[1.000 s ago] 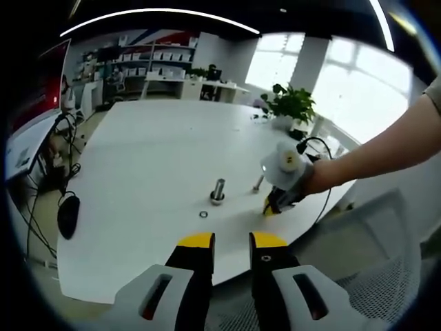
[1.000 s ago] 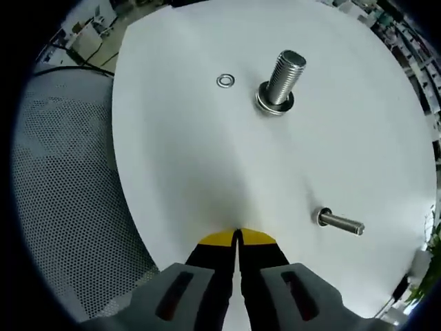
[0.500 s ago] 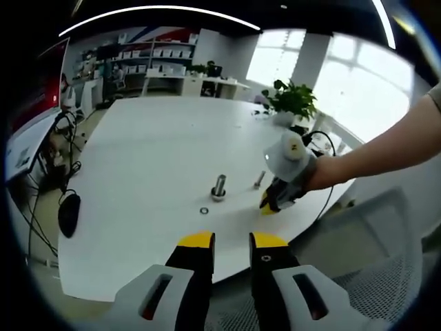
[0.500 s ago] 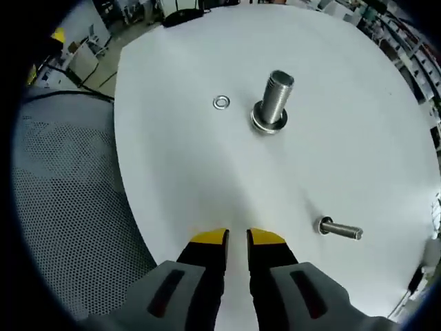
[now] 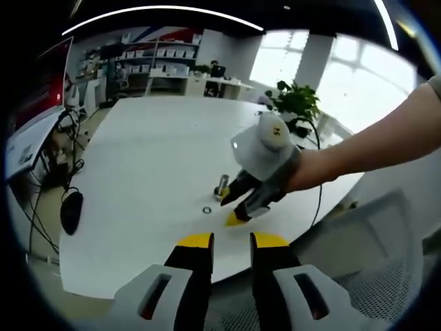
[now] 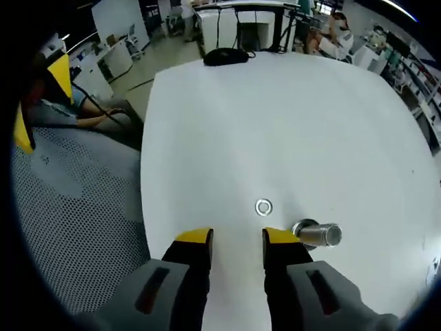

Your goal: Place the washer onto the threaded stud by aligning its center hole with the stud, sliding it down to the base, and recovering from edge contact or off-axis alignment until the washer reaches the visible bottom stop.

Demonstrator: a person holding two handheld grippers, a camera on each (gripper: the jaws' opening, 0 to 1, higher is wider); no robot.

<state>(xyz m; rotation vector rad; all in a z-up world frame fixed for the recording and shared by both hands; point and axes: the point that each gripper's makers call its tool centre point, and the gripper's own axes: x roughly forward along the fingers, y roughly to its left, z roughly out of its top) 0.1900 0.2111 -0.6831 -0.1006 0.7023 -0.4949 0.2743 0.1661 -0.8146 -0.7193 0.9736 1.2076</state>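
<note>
A small steel washer (image 6: 263,207) lies flat on the white round table (image 6: 275,124), just beyond my right gripper (image 6: 236,238), which is open with nothing between its jaws. The thick threaded stud (image 6: 317,234) stands on its base right beside the right jaw. In the left gripper view the washer (image 5: 207,209) and the stud (image 5: 222,185) sit near the table's (image 5: 151,152) front edge, with the right gripper (image 5: 234,210) hovering over them, held by a hand. My left gripper (image 5: 231,241) stays open off the table's edge, empty.
A black computer mouse (image 6: 226,56) lies at the far edge of the table, also seen as the mouse (image 5: 69,212) at the left. A mesh chair (image 6: 69,227) stands beside the table. A potted plant (image 5: 296,105) and cables sit at the far right.
The right gripper has opened from shut and swung over toward the washer, leaving the small bolt behind. The left gripper has held its place.
</note>
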